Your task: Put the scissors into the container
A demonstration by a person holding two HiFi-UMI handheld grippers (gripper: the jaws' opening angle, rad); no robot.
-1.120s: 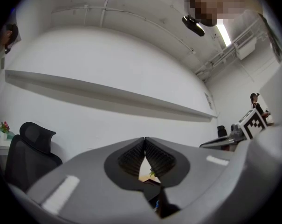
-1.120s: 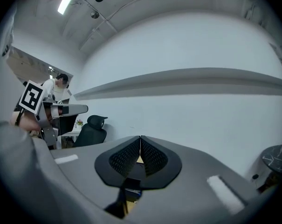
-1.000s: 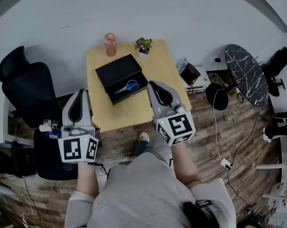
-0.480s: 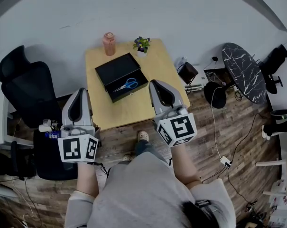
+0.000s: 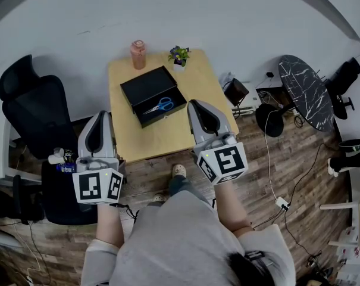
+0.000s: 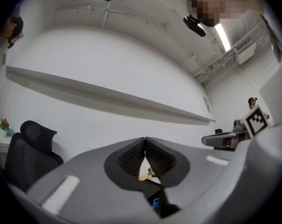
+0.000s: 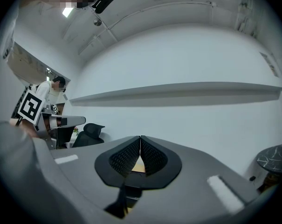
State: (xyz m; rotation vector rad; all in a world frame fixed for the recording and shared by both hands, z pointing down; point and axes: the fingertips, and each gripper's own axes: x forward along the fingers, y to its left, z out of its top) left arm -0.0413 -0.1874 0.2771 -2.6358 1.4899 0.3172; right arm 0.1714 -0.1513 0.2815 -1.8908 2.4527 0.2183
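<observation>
Head view, left to right. Black office chair (image 5: 25,109) stands off the table's left side. Left gripper (image 5: 100,117) is held short of the near edge of the wooden table (image 5: 168,137); in the left gripper view its pads meet at the tip with nothing between them. On the table: pink bottle (image 5: 137,55) at the far edge, then the black container (image 5: 145,83), open, with the blue-handled scissors (image 5: 160,106) lying flat inside near its right end, then a small potted plant (image 5: 179,56) just beyond it. Right gripper (image 5: 197,106) hovers over the table's near right part, well clear of the container; the right gripper view shows its jaws pressed together and empty. Judgement: placement looks complete. Risks from here: a careless sweep of the right gripper, the nearer one, could nudge the light container or tip the plant; reaching back in could snag a handle loop and drag the scissors out.
</observation>
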